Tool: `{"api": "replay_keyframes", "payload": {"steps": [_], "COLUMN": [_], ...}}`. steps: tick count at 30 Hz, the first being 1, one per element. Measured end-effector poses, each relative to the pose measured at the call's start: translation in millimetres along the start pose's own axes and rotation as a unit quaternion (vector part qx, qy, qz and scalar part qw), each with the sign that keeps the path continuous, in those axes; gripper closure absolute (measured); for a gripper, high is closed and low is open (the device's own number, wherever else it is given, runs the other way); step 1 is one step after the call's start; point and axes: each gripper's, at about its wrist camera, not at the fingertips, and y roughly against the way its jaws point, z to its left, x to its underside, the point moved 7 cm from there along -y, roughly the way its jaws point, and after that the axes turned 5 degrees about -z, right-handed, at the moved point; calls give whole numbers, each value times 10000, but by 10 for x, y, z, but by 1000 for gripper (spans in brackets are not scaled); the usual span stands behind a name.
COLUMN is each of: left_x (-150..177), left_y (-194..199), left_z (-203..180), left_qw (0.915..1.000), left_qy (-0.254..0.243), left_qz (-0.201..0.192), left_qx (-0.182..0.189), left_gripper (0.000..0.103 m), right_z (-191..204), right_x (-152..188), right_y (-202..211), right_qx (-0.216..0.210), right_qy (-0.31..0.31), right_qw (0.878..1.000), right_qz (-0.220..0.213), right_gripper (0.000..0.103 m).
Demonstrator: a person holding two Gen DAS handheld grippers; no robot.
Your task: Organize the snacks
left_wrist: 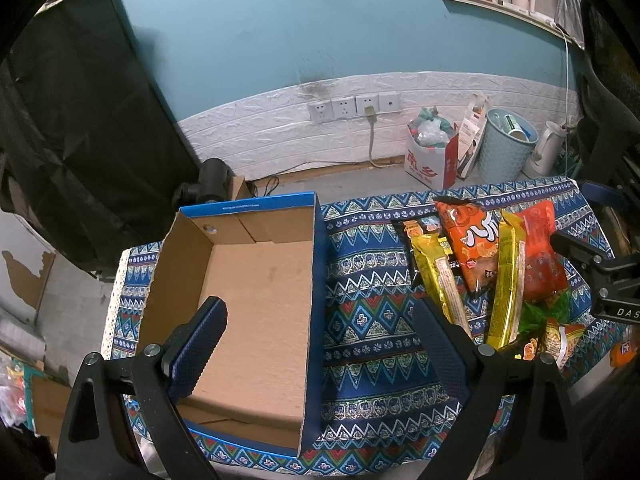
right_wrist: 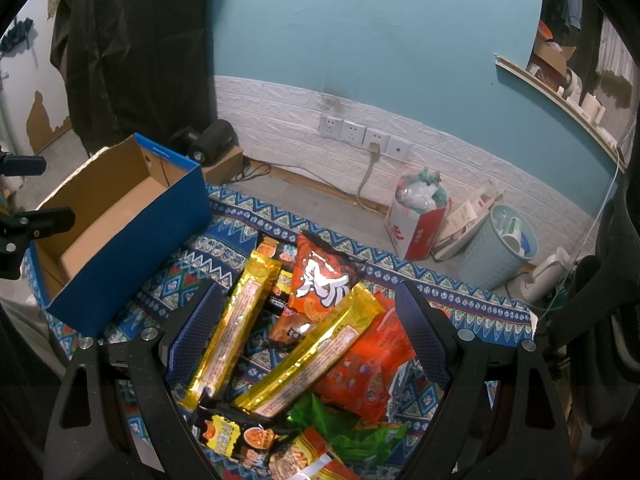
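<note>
With both sets of jaws standing apart and empty, the right gripper (right_wrist: 308, 332) is hovering over the overlapped snacks (right_wrist: 304, 344) beside the box (left_wrist: 248, 296) on the bench (left_wrist: 368, 320), risking a multi-packet grab or slippery foil escaping.

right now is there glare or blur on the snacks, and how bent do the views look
Right wrist view: glare streaks on the two gold packs, the rest sharp; the skirting bows from fisheye, corners black. Left wrist view: the gold packs shine less, the box is evenly lit with little shadow, its rim curves, and the edges look soft.
</note>
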Motion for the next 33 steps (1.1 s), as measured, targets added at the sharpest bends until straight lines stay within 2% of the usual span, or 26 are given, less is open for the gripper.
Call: {"api": "replay_keyframes", "payload": {"steps": [33], "left_x": [5], "left_y": [-60], "left_z": [-45], "left_qw": [9999], "left_qy": [-30], "left_qz": [97], "left_qx": [53], "left_gripper": [8], "right_z": [-76], "right_x": [54], "right_y": [-13], "right_qx": [67], "right_qy": [27], "right_qw": [9999], "right_qz": [124], "right_gripper": [17]}}
